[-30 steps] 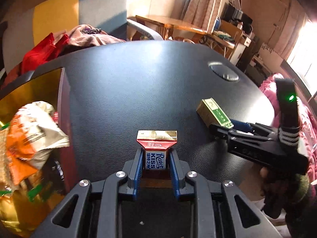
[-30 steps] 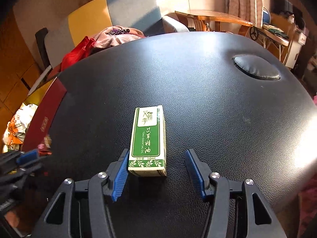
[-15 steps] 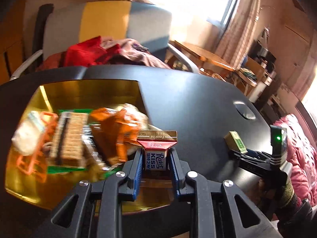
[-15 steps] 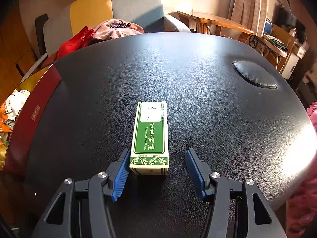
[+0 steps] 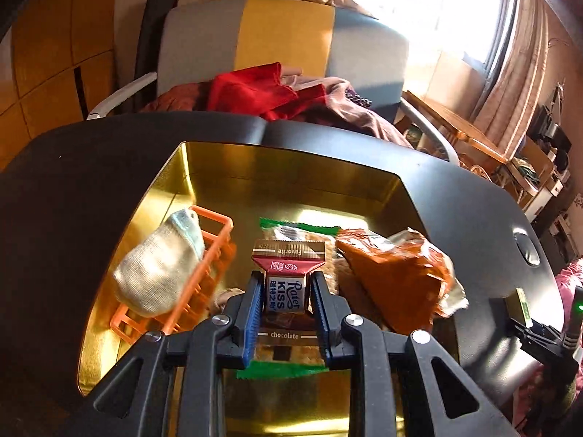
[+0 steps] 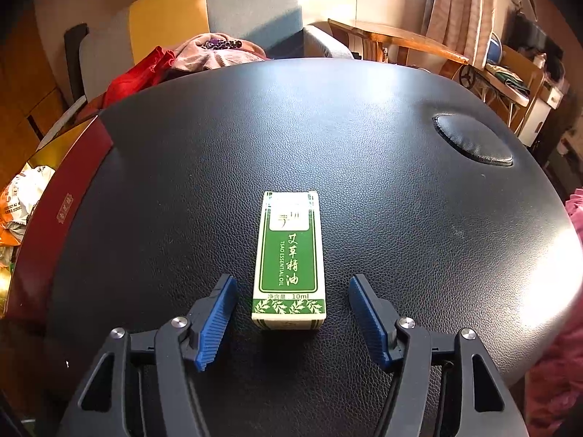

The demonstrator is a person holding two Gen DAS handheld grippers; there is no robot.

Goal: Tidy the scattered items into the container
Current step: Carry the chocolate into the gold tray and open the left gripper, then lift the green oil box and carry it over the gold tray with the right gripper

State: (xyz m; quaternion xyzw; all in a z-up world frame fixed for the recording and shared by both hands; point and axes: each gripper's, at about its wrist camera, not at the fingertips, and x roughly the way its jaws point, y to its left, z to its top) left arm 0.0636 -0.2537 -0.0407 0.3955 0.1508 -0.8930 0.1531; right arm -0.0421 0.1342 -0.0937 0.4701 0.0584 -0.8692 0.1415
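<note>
Several items in tin (image 5: 204, 167) | left gripper (image 5: 288, 302) clamps chocolate (image 5: 286, 284) above it | right gripper (image 6: 291, 313) spread wide, oil box (image 6: 289, 258) at 12 o'clock on table (image 6: 364, 145)

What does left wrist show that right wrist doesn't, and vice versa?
Left wrist only: the gold tin's interior, holding a sock on an orange rack and an orange snack bag; the left tongs shut on a chocolate packet above it.

Right wrist only: the right tongs open, straddling the green oil box's near end without touching; the box's printed top.

Both: the black table, the box (tiny at the left view's right edge), the tin (only its red wall on the right) and the clothes-piled chair.
</note>
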